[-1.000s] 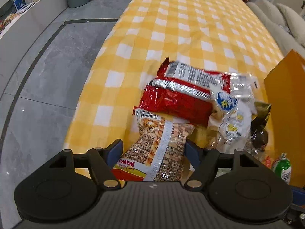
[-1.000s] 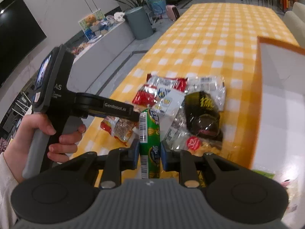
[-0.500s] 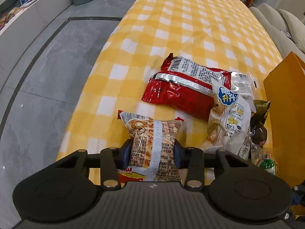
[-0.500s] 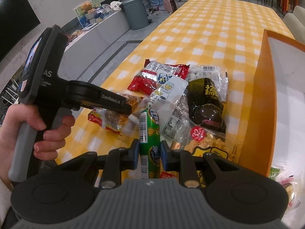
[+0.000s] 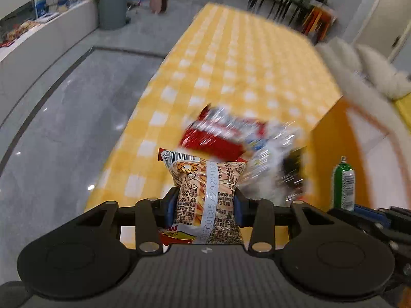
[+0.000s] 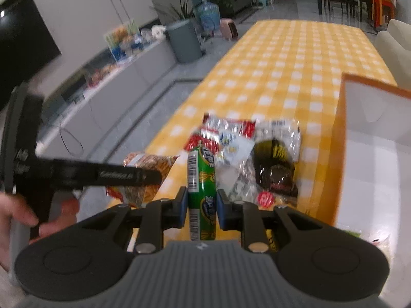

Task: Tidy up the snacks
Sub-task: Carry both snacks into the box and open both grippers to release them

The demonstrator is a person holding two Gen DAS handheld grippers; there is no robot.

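Observation:
My left gripper is shut on an orange noodle-snack bag and holds it lifted above the yellow checked table. The bag also shows in the right wrist view, under the left gripper's black body. My right gripper is shut on a green tube snack, which also shows upright at the right of the left wrist view. A pile of snacks stays on the table: a red bag, a white bag and a dark bag.
An orange box with a white inside stands open at the right of the pile. The table's left edge drops to a grey tiled floor. A pale sofa lies beyond the table's right side.
My left gripper has closed on the orange bag and lifted it off the table. My right gripper has risen a little, still holding the green tube.

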